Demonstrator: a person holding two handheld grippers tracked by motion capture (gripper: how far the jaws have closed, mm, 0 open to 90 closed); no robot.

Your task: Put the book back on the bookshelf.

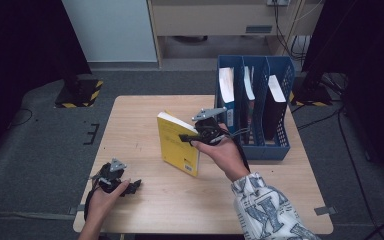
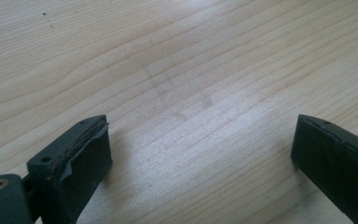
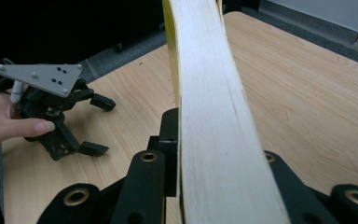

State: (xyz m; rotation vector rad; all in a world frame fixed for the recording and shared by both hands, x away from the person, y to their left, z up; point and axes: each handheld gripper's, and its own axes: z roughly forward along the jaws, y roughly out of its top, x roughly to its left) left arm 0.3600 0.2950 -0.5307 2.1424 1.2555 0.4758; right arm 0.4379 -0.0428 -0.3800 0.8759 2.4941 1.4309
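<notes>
Gripping a yellow book [image 1: 178, 144] by its page edge, the right gripper [image 1: 192, 138] holds it upright above the wooden table [image 1: 130, 125], near the blue file rack [image 1: 254, 107], probably its destination. Left gripper [image 1: 134, 185], jaws spread and empty, rests near the table's front edge, out of the way.

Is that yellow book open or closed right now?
Closed. The right gripper clamps the book shut and holds it on edge above the table; in the right gripper view its pages form one pressed block between the jaws.
</notes>
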